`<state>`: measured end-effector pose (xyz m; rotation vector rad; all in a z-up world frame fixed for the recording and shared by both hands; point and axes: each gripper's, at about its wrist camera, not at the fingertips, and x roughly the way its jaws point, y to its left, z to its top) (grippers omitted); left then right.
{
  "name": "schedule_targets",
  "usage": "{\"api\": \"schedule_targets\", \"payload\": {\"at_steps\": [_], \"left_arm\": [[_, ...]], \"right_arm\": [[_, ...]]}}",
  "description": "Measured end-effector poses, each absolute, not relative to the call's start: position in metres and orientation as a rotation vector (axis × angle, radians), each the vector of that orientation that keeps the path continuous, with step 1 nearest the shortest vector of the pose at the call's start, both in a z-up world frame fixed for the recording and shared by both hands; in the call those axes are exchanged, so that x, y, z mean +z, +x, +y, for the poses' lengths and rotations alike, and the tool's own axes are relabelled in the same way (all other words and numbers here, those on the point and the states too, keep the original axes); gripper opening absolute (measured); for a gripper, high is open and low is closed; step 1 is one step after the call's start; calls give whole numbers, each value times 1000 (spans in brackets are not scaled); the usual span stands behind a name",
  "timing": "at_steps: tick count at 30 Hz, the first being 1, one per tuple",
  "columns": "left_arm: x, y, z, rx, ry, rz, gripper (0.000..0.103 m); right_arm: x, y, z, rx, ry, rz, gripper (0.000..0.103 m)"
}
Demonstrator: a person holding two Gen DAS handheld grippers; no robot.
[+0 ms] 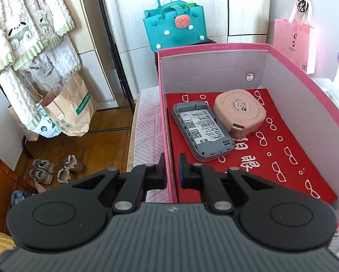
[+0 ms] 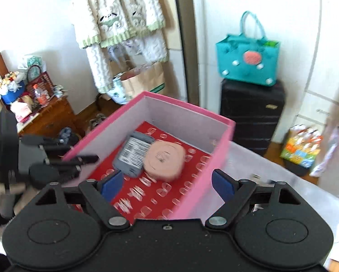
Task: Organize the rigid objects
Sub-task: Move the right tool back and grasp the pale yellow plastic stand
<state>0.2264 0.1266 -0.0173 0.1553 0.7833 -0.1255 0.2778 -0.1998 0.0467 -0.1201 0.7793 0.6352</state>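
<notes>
A pink box with a red patterned lining holds a grey device with a label and a round pink case, side by side. My left gripper is shut on the box's left wall. In the right wrist view the box sits under my right gripper, which is open and empty above it; the grey device and pink case lie inside. The left gripper shows there at the box's left wall.
A teal bag stands on a black suitcase behind the box. A pink bag hangs at right. Paper bags and shoes are on the wooden floor at left. The box rests on a pale patterned surface.
</notes>
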Motion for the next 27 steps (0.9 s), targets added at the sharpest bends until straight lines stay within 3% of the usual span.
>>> {"api": "schedule_targets", "payload": {"at_steps": [9, 22, 27], "left_arm": [[-18, 226, 126, -128, 161, 782, 9], [-18, 226, 126, -127, 153, 786, 9], [-18, 226, 127, -124, 153, 787, 9]], "right_arm": [[42, 217, -267, 502, -155, 610, 89], [-41, 191, -323, 372, -114, 783, 88], [-74, 192, -339, 312, -15, 843, 79]]}}
